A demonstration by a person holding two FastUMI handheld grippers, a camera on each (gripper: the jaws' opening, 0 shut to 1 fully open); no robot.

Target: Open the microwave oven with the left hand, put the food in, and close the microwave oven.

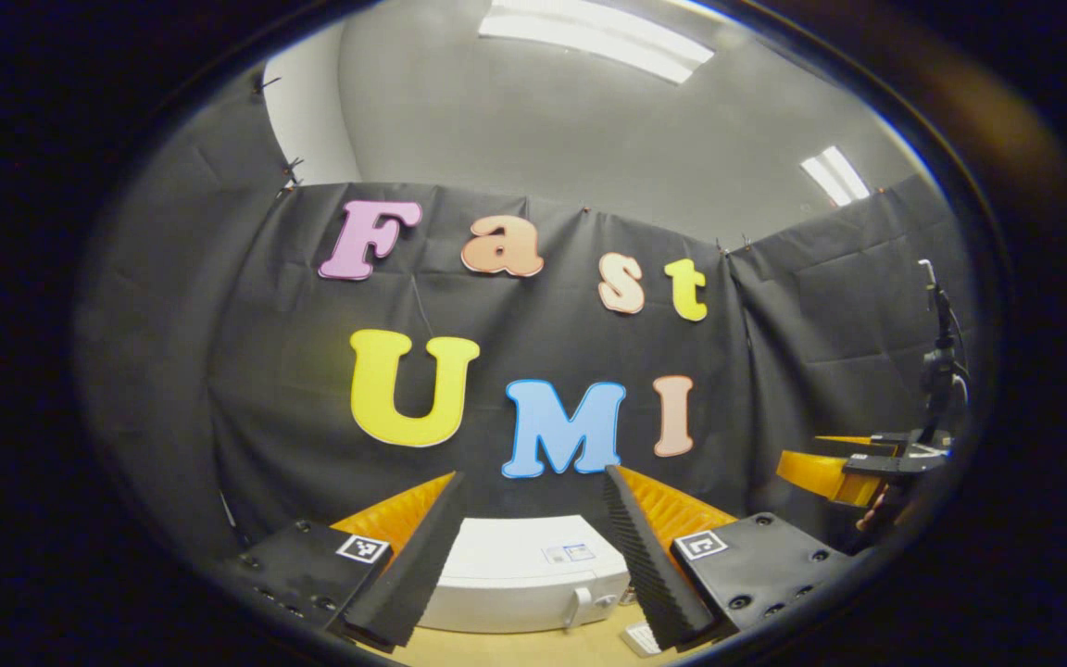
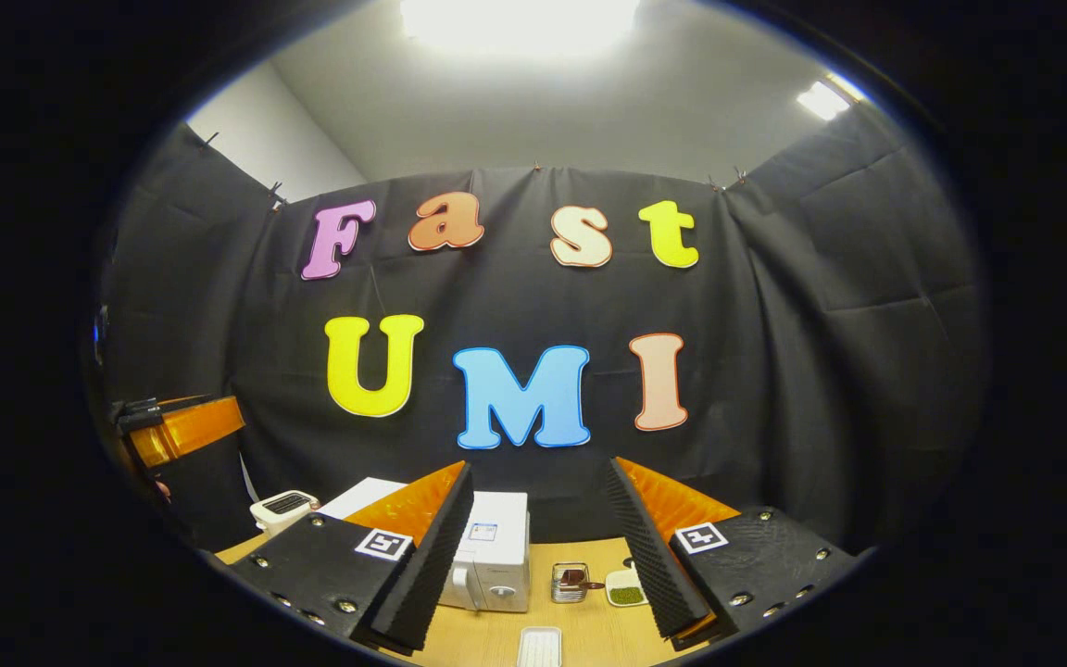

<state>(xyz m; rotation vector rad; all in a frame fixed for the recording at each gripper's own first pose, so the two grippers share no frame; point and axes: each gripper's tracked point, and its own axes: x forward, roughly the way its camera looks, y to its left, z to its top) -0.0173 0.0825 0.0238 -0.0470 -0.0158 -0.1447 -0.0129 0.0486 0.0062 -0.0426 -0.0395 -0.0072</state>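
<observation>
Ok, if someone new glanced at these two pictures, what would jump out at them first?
Probably the boxy white microwave oven standing shut at the back of the light wooden table, framed between the open fingers of the right tool. Right of it sit a small clear container and a little white dish of green food; a small white toaster stands far left.
</observation>
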